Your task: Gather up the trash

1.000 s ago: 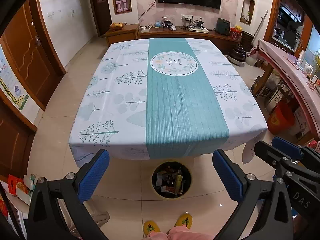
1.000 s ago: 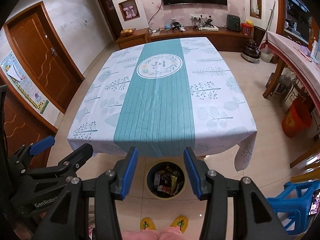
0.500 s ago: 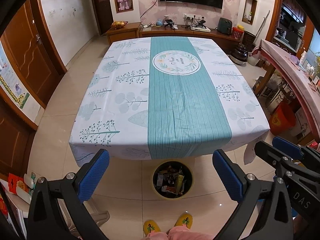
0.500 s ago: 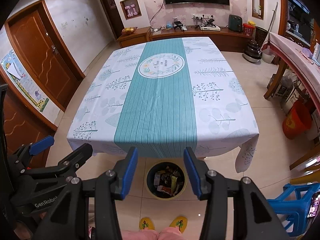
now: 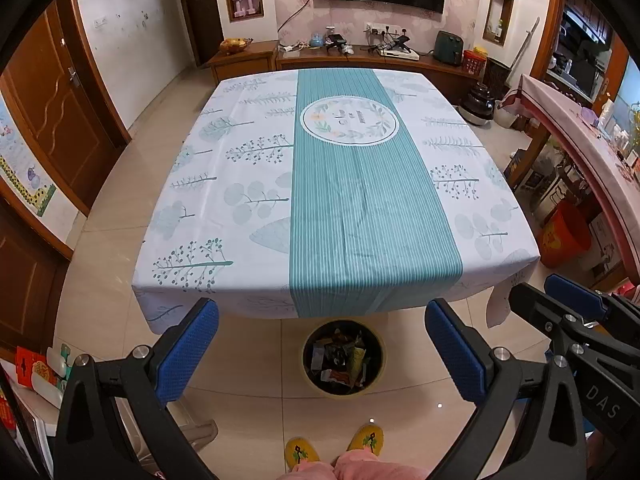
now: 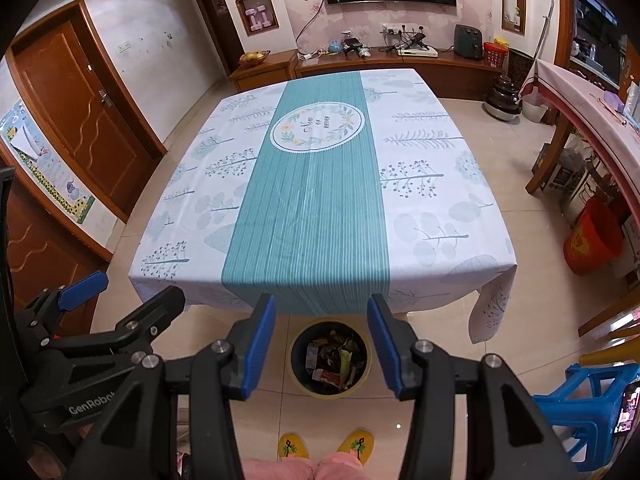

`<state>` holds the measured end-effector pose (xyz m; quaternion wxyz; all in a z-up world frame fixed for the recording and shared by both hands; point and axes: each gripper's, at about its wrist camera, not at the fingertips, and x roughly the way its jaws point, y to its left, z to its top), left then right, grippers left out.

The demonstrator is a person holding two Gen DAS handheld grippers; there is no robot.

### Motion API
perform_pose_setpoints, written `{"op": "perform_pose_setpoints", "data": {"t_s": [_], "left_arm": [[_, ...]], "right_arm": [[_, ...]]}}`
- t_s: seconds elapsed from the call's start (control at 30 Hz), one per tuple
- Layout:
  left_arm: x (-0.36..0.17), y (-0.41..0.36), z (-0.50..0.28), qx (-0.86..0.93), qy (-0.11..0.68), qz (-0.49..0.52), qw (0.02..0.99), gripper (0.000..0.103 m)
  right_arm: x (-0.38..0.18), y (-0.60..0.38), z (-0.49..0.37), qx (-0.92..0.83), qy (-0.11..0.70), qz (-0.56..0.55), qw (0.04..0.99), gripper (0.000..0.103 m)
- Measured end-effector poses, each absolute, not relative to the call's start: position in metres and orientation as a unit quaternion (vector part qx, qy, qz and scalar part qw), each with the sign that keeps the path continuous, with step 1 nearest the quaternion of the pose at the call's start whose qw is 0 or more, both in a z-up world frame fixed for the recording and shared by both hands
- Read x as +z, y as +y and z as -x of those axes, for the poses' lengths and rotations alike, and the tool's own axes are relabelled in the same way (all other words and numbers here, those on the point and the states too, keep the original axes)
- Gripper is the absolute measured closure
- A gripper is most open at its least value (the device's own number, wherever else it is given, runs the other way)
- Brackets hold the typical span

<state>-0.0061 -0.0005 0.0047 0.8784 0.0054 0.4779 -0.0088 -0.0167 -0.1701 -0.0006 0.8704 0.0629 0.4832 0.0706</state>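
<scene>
A round black trash bin (image 5: 342, 357) with a yellow rim stands on the floor by the table's near edge, full of wrappers; it also shows in the right wrist view (image 6: 330, 357). My left gripper (image 5: 322, 354) is wide open and empty, held above the bin. My right gripper (image 6: 322, 342) is open and empty, jaws either side of the bin in view. The table (image 5: 224, 216) has a white and teal cloth with no trash on it.
A blue plastic stool (image 6: 580, 404) stands at the right. An orange bucket (image 6: 592, 240) sits by a side counter (image 6: 592, 120). A TV cabinet (image 5: 360, 60) runs along the far wall. Wooden doors (image 6: 80, 120) are at the left. The person's yellow slippers (image 5: 332, 446) are below.
Both views have tilted up slightly, so the table sits a little lower in frame. Both grippers stay open and empty.
</scene>
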Motion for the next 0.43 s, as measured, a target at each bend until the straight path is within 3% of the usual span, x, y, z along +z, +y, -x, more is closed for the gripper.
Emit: {"op": "perform_pose_setpoints", "data": {"t_s": [0.43], "left_arm": [[0.0006, -0.0028, 0.0041, -0.008, 0.487, -0.001, 0.874, 0.001]], "right_arm": [[-0.0043, -0.1719, 0.0155, 0.072, 0.488, -0.063, 0.868, 0.055]]}}
